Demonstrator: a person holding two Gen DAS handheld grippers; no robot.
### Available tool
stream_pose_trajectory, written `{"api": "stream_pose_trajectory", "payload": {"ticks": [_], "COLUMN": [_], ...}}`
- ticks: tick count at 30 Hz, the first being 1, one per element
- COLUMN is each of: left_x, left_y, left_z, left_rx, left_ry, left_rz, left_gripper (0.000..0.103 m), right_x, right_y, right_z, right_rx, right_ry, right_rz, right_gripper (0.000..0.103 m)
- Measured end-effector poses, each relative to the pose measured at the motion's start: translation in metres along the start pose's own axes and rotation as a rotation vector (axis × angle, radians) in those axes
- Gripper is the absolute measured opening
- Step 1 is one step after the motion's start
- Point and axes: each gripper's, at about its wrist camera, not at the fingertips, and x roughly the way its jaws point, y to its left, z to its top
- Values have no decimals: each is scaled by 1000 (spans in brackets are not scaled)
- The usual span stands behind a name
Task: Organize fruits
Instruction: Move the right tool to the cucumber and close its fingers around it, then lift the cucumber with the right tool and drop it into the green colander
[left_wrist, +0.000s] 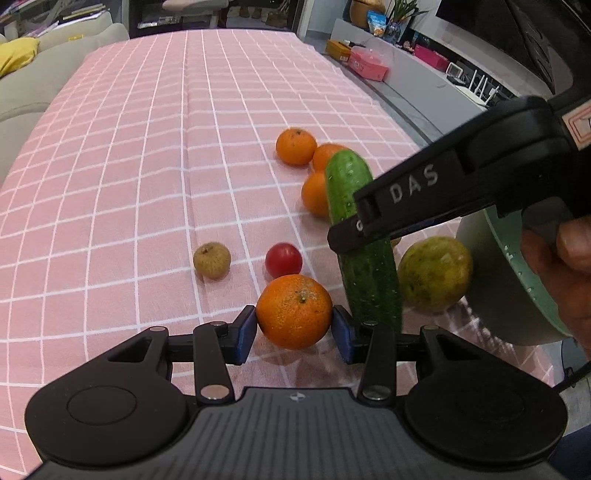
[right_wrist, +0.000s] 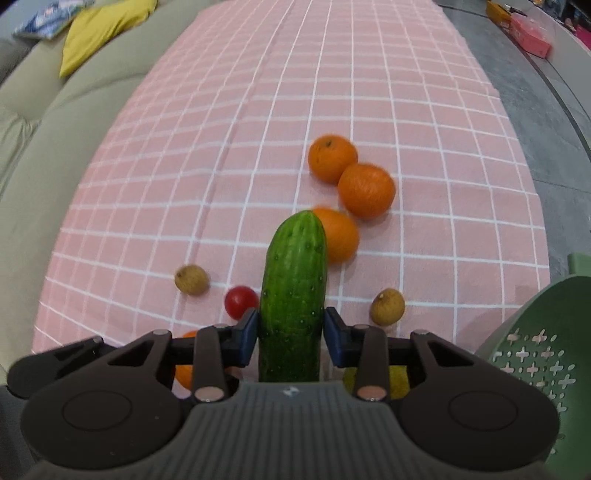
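Note:
My left gripper is shut on an orange just above the pink checked cloth. My right gripper is shut on a green cucumber, held up off the table; it also shows in the left wrist view, with the right gripper's black body across it. Three more oranges lie grouped beyond the cucumber. A red tomato and a small brown fruit lie near the held orange. A yellow-green fruit sits right of the cucumber. Another brown fruit lies right of the right gripper.
A green perforated colander stands at the right, by the table edge; its rim shows in the left wrist view. A beige sofa with a yellow cushion runs along the left. Pink boxes sit on a bench at the far right.

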Motion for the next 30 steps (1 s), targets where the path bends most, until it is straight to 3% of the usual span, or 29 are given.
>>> {"api": "stream_pose_trajectory", "payload": {"ticks": [17, 24, 30], "left_x": [-21, -39, -50], "left_y": [-15, -29, -68], "left_z": [2, 3, 11], "left_rx": [24, 45, 72], "left_ry": [-59, -68, -79], "left_rz": [15, -3, -21], "left_gripper": [49, 49, 49], "right_x": [-54, -107, -153], "right_y": [-25, -64, -113], "right_z": [2, -8, -22], "right_rx": [112, 198, 295], "right_ry": [-136, -229, -323], "right_rz": [107, 175, 192], "right_gripper": [34, 34, 34]}}
